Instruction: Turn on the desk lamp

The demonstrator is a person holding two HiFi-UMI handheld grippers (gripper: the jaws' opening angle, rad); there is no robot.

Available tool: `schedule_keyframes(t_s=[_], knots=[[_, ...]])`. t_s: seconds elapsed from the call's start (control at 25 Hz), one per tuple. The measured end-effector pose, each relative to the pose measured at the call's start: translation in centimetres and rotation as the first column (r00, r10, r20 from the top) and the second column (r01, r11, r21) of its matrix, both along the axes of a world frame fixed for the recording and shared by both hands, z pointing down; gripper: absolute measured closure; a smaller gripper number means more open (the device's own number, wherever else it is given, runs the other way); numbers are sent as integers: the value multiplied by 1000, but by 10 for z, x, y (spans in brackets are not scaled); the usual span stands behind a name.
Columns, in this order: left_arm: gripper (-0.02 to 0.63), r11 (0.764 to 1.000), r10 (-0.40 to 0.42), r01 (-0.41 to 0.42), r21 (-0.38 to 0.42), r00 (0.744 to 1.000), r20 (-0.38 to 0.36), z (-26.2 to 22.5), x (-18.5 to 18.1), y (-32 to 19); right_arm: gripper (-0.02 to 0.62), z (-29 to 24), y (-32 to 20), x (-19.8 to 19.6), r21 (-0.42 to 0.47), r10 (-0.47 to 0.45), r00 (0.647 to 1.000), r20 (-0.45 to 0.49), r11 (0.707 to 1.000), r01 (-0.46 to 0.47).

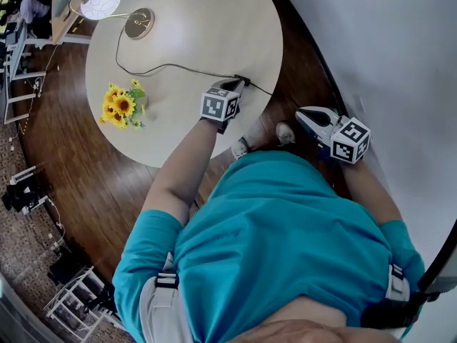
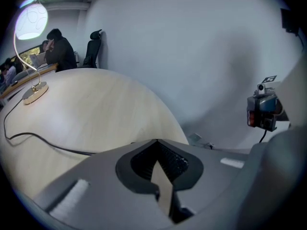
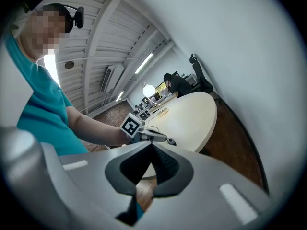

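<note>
The desk lamp stands at the far left of the round table (image 1: 214, 27), with a brass base (image 1: 138, 22) and a glowing white shade (image 1: 100, 0). The shade (image 2: 31, 20) also glows in the left gripper view. Its black cord (image 1: 164, 67) runs across the tabletop to an inline switch (image 1: 243, 80) at the near edge. My left gripper (image 1: 238, 84) is shut, with its tips right at that switch and nothing held. My right gripper (image 1: 301, 114) hangs shut and empty off the table, to the right, above the floor.
A bunch of sunflowers (image 1: 121, 106) lies on the table's left side. A white wall (image 1: 385, 48) curves close on the right. My shoes (image 1: 285, 132) stand on dark wood floor by the table edge. Seated people (image 2: 60, 49) and an office chair (image 2: 93, 47) are beyond the table.
</note>
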State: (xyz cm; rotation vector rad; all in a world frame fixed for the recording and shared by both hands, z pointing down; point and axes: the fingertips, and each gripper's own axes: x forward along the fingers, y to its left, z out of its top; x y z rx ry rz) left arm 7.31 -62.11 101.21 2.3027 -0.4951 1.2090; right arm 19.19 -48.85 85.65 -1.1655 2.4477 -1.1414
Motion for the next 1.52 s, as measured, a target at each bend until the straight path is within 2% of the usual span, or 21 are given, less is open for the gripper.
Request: schedule_keyframes(t_s=[0.16, 0.32, 0.48, 0.6, 0.72, 0.88, 0.96, 1.04, 1.12, 1.2, 1.4, 1.52], knots=[[581, 996, -87, 90, 23, 988, -128, -62, 0, 14, 594, -25, -4, 14, 29, -52, 999, 3, 998, 52], [581, 976, -191, 209, 60, 957, -218, -122, -21, 45, 594, -64, -6, 18, 74, -146, 989, -9, 987, 146], [581, 922, -326, 374, 103, 891, -316, -176, -47, 81, 594, -111, -12, 9, 153, -285, 957, -51, 945, 289], [581, 876, -398, 469, 112, 834, -382, -194, -67, 117, 594, -117, -5, -8, 173, -366, 927, -77, 911, 374], [581, 836, -424, 525, 156, 800, -424, -206, -91, 141, 594, -124, -1, -35, 192, -438, 893, -106, 872, 451], [581, 787, -437, 582, 206, 761, -479, -227, -141, 165, 594, -139, 17, -93, 230, -515, 843, -159, 811, 539], [581, 763, -447, 612, 209, 732, -514, -239, -167, 182, 594, -145, 34, -118, 229, -536, 824, -186, 791, 567], [581, 752, -437, 623, 216, 716, -545, -251, -188, 198, 594, -153, 50, -141, 221, -545, 811, -214, 781, 584], [581, 762, -401, 606, 226, 717, -570, -262, -208, 218, 594, -163, 73, -168, 216, -544, 804, -241, 777, 591], [581, 787, -352, 570, 235, 728, -588, -274, -228, 243, 594, -177, 102, -200, 217, -532, 806, -258, 781, 585], [581, 859, -235, 458, 228, 750, -619, -288, -275, 281, 594, -191, 148, -270, 188, -480, 837, -261, 825, 532], [581, 892, -191, 401, 211, 754, -628, -292, -294, 288, 594, -196, 171, -292, 168, -457, 839, -294, 840, 516]])
